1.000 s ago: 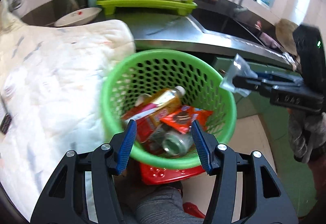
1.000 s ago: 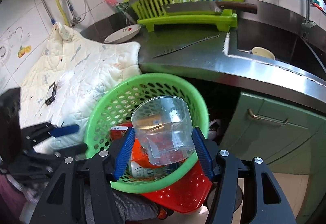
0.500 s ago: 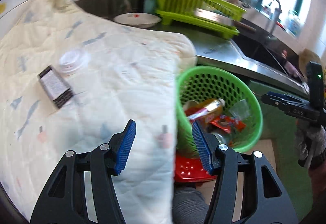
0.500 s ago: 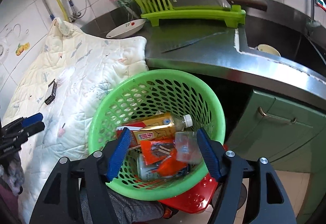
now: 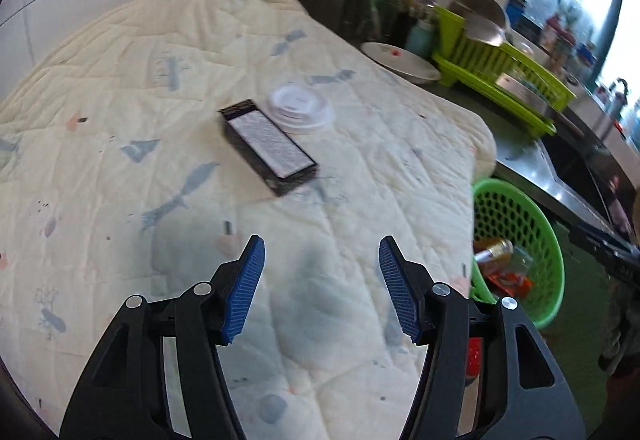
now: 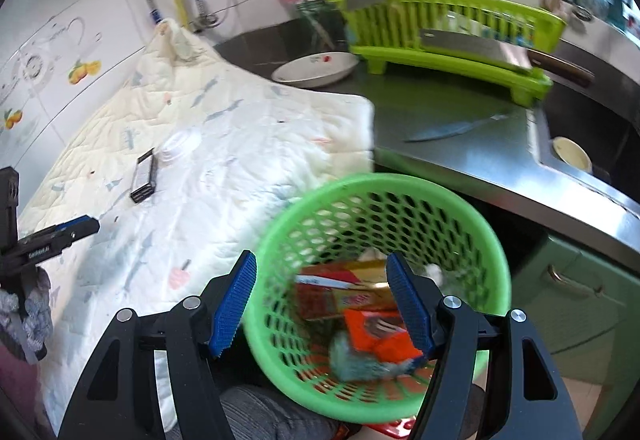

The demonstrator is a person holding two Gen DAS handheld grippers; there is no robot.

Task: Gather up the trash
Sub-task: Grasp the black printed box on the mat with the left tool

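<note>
A black box with a white label (image 5: pixel 269 146) and a clear plastic lid (image 5: pixel 301 107) lie on a cream quilt (image 5: pixel 160 87). My left gripper (image 5: pixel 320 286) is open and empty above the quilt, short of the box. The box (image 6: pixel 143 180) and lid (image 6: pixel 179 146) also show in the right wrist view. A green mesh basket (image 6: pixel 384 199) holds a bottle, an orange wrapper (image 6: pixel 376 328) and other trash. My right gripper (image 6: pixel 323 306) is open and empty over the basket. The basket (image 5: pixel 516 215) sits at the quilt's right edge.
A steel counter (image 6: pixel 452 147) carries a white dish (image 6: pixel 316 69), a green dish rack (image 6: pixel 448 35) with a cleaver, and a loose knife (image 6: pixel 456 127). A sink with a cup (image 6: pixel 572 153) is at right. A red stool shows under the basket.
My left gripper swung left from the basket to over the quilt. My right gripper opened and dropped the clear plastic cup into the basket, then shifted slightly left.
</note>
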